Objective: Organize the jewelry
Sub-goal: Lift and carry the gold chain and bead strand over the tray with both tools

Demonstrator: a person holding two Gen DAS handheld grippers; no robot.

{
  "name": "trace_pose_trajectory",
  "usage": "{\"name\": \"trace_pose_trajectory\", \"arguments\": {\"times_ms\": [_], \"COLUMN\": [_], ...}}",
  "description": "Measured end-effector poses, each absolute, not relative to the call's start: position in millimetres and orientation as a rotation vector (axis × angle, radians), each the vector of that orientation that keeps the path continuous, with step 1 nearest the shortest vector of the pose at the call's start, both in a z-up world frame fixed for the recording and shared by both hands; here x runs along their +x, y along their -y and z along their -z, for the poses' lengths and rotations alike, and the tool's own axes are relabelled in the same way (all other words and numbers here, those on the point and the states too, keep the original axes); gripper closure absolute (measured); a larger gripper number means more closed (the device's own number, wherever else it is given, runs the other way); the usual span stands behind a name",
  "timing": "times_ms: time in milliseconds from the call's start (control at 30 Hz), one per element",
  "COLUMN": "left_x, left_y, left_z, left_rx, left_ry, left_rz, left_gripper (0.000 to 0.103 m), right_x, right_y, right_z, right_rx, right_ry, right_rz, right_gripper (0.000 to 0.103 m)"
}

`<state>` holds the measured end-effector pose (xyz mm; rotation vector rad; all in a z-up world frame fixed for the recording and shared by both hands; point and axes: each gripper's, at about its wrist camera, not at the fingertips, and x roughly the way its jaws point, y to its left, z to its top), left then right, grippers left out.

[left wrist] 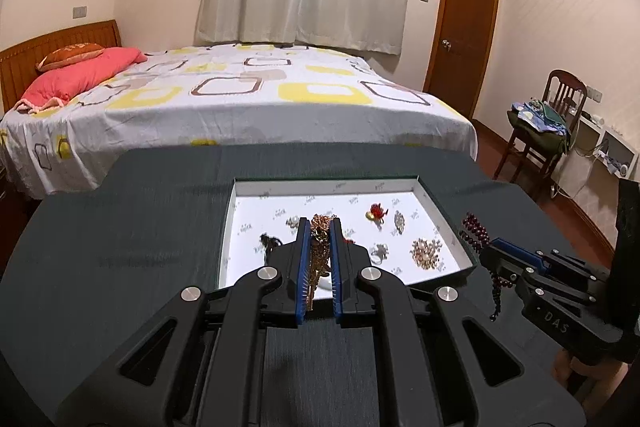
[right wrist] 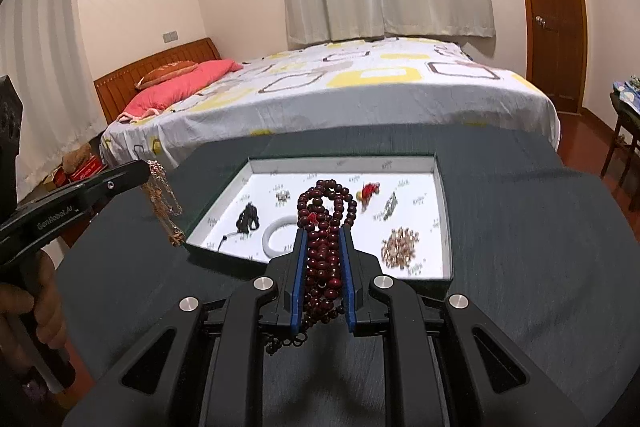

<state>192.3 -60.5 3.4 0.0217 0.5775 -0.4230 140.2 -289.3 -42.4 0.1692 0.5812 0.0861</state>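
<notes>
Gold-coloured chain (left wrist: 319, 247) is clamped between the blue pads of the left gripper (left wrist: 319, 227), whose jaws are closed on it; the chain is bunched between the fingers and is seen hanging free below that gripper (right wrist: 146, 169) in the right wrist view, as a loose gold strand (right wrist: 164, 203) above the near left corner of the tray. Dark red wooden beads (right wrist: 324, 227) are gripped in the same way by the right gripper (right wrist: 325, 233), its jaws pressed together on the bundled string, with loops standing above the fingertips and a short tail dangling under the palm. In the left wrist view the same beads (left wrist: 476, 231) are seen trailing from the right gripper (left wrist: 496, 247) beside the tray's right wall.

A shallow white-lined tray (right wrist: 442, 195) with dark outer walls is set on a dark grey table (left wrist: 120, 227). Inside it are laid a white bangle (right wrist: 280, 233), a black corded piece (right wrist: 248, 217), a red and gold ornament (right wrist: 368, 191), a silver brooch (right wrist: 390, 205), a pearl cluster (left wrist: 426, 253), a ring (left wrist: 378, 253) and a small beaded piece (right wrist: 283, 195). None of these is touched by either gripper.

A hand (right wrist: 24, 307) is wrapped round the left gripper's handle. Beyond the table a bed (left wrist: 240, 95) with a patterned sheet is seen.
</notes>
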Motion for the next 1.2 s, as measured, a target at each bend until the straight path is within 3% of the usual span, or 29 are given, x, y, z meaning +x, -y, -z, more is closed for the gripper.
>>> {"name": "trace_pose_trajectory", "arguments": {"times_ms": [733,1200], "left_x": [259.5,334.1], "left_y": [92.9,135.3], "left_z": [-28.4,16.0], "left_rx": [0.007,-0.008], "left_ry": [-0.480,-0.552], "left_rz": [0.448,0.435], "left_gripper": [0.094,0.094], "right_x": [209.3,272.9], "right_y": [299.7,328.7], "right_z": [-1.8,40.6], "right_rx": [0.120,0.147], "right_ry": [-0.460,-0.514], "right_rz": [-0.054,0.010], "right_gripper": [0.087,0.087]}}
